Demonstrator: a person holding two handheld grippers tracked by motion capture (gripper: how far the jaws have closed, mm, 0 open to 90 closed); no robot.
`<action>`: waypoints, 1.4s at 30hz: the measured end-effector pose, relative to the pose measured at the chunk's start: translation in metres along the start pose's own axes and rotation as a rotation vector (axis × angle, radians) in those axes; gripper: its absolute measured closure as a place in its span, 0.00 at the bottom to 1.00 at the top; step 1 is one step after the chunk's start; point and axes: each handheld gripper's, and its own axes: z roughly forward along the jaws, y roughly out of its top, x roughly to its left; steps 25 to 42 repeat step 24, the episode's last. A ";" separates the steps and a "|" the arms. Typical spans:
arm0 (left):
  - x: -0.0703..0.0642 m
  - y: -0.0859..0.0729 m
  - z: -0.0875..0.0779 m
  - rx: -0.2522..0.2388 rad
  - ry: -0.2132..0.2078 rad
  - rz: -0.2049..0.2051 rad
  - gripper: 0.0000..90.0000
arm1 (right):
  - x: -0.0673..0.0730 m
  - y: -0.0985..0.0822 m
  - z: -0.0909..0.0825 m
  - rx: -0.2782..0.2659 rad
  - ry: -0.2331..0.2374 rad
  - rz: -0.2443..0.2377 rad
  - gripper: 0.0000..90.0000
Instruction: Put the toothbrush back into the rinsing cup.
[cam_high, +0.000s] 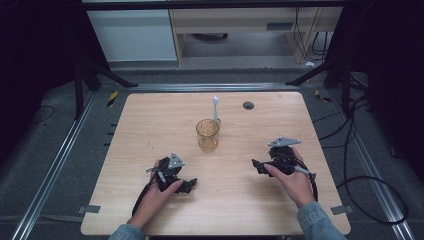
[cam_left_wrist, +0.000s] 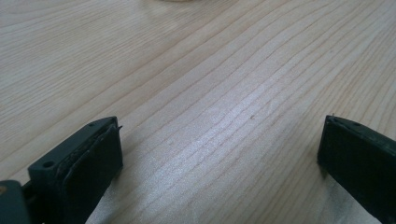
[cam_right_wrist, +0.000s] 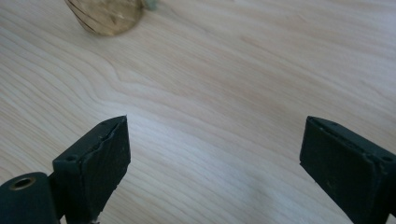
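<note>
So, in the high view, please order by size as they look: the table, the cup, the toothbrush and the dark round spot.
1. Table
2. Cup
3. Toothbrush, only its part above the cup
4. Dark round spot

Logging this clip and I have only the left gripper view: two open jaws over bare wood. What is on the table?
Observer: A clear amber cup stands upright near the middle of the table.
Operator: Anything in it?
Observer: A toothbrush stands in it, white head up, leaning on the far rim.
Operator: And the other claw?
Observer: The right claw is open with nothing between its jaws, low over the wood, and the cup's base shows at its view's top left.
</note>
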 end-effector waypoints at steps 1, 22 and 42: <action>0.000 0.000 0.000 0.000 0.000 0.000 0.00 | -0.003 -0.004 0.001 0.009 -0.010 0.001 0.10; 0.000 0.000 0.000 0.000 0.000 0.000 0.00 | -0.018 -0.047 0.018 0.016 -0.121 0.058 0.06; 0.000 0.000 0.000 0.000 0.000 0.000 0.00 | -0.018 -0.047 0.018 0.019 -0.126 0.062 0.06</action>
